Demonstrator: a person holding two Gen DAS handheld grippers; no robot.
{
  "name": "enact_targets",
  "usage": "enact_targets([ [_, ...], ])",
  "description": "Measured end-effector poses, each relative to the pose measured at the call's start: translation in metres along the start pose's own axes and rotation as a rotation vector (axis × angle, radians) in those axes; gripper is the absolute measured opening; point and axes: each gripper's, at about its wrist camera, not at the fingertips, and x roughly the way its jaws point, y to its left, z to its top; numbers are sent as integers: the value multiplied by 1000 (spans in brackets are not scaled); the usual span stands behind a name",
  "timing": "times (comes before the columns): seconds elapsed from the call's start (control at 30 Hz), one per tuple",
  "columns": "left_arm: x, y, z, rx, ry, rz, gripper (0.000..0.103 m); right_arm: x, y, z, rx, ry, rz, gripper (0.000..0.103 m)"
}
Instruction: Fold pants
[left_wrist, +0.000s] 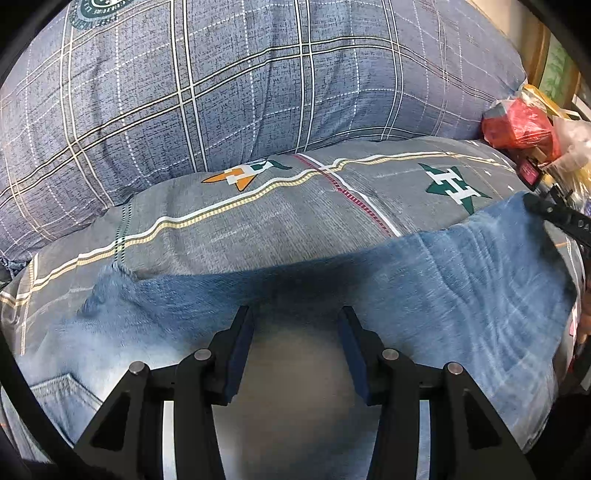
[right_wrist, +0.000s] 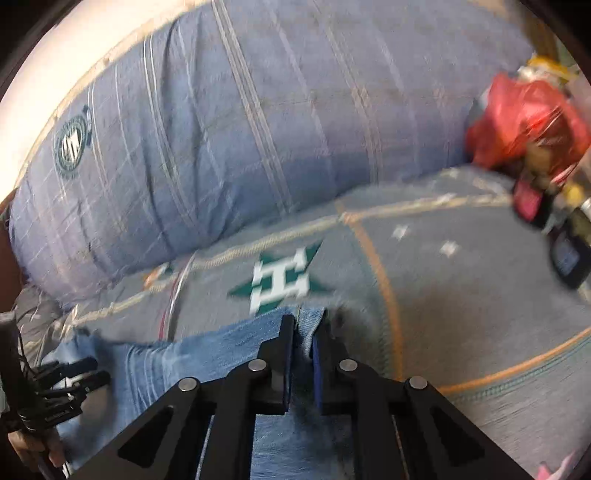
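Pants (left_wrist: 461, 295) of light blue denim lie spread on the grey sheet (left_wrist: 295, 221) of a bed, and everything else is placed from them. Nearest, the left gripper (left_wrist: 295, 321) points steeply down over the middle of the pants; its jaws stand apart with nothing between them, and the pads do not press the cloth. A back pocket (left_wrist: 62, 398) of the pants shows at the lower left of this gripper. In the right wrist view, the right gripper (right_wrist: 304, 325) is tilted down less steeply, and its jaws are closed on the far edge of the pants, with a fold of denim pinched between the pads. This view is blurred. The left gripper appears there at the left edge, with a hand (right_wrist: 33, 446) below it. Just beyond the far edge of the pants, the sheet carries a green star print (left_wrist: 454, 186). Farther behind lies a big blue checked duvet (left_wrist: 221, 92). To the right of the pants and behind them sits a red plastic bag (left_wrist: 517, 125) among small clutter.
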Motion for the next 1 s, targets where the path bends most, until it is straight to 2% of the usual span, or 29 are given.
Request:
enact_targets([
  [0.07,7,-1,-1,5,-2,17,48,2,-4,2,7,-8,-11,9],
  [0.13,8,-5,-4,33,-38,39,51,16,-8,-4,10,30,-22,9],
  [0.2,7,-5,-7,43,-61,43,51,25,-13,-9,10,52,-27,15],
  [0.23,5,-3,-8,36,-56,35,51,23,-16,-10,15,39,-24,36],
  [0.27,2,-1,-7,26,-47,28,51,21,-20,-10,23,44,-38,66],
  [0.3,-2,1,-6,11,-40,19,51,17,-25,-10,41,32,-50,74],
  [0.47,-33,-14,-10,19,-84,-31,51,-35,-52,-9,138,-49,-12,76],
  [0.63,-45,-57,-28,80,-70,-120,51,-65,-51,-46,158,0,38,75],
  [0.8,-34,-95,-55,188,-41,-114,51,-76,-67,-78,309,22,150,75],
  [0.87,-23,-102,-63,217,-21,-83,53,-79,-71,-85,346,24,180,75],
  [0.9,-25,-103,-65,227,-54,-70,56,-79,-73,-89,360,27,192,75],
  [1.0,-30,-101,-56,174,-14,-97,56,-71,-71,-98,372,58,203,75],
])
